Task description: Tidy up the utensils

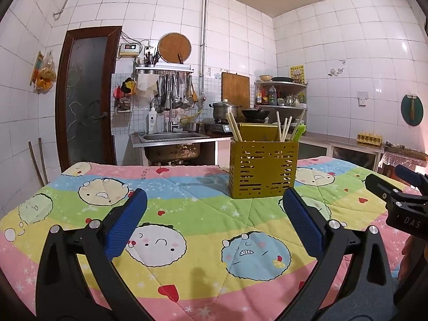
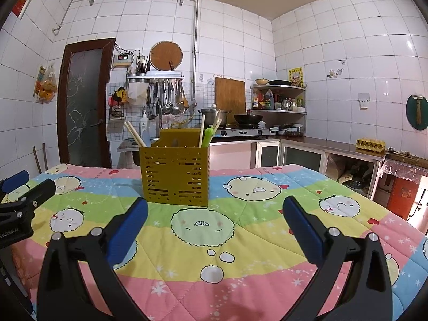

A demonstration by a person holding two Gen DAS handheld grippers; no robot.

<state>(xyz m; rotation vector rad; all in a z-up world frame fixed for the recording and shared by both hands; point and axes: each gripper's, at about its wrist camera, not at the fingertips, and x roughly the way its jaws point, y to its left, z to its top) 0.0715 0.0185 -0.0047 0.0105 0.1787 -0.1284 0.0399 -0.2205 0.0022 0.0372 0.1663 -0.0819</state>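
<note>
Left claw (image 1: 214, 208) released, blue pads (image 1: 125, 223) spread wide, nothing between them, hovering low above the quilted cover (image 1: 203, 281) with cartoon faces that lies over the counter. Right claw (image 2: 215, 214) released too, its blue pads (image 2: 303, 231) equally far apart and empty, also low over the same cover.

Ahead of both claws, upright on the cover, a yellow slotted utensil holder (image 1: 263, 168). In the left wrist view: beyond the fingertips and shifted toward the right pad, apart from it, not touching. In the right wrist view: the same holder (image 2: 175, 174) beyond the fingertips but shifted toward the left pad, again apart. So placed between the two claws, a little farther away than both.

Inside the holder, standing tilted: two pale chopsticks (image 1: 234, 129) leaning to the left at its left side, several more pale chopsticks (image 1: 283, 129) at its right side, and a green utensil (image 1: 299, 132) with a rounded top among them. Which compartment each one occupies, impossible to tell.

At the right edge of the left wrist view, part of the right claw visible, black body and blue pad. At the left edge of the right wrist view, part of the left claw in the same way.

Behind the counter, a sink (image 1: 174, 136), a stove with a wok (image 2: 248, 119) and a pot (image 1: 224, 109), white tiled walls.
</note>
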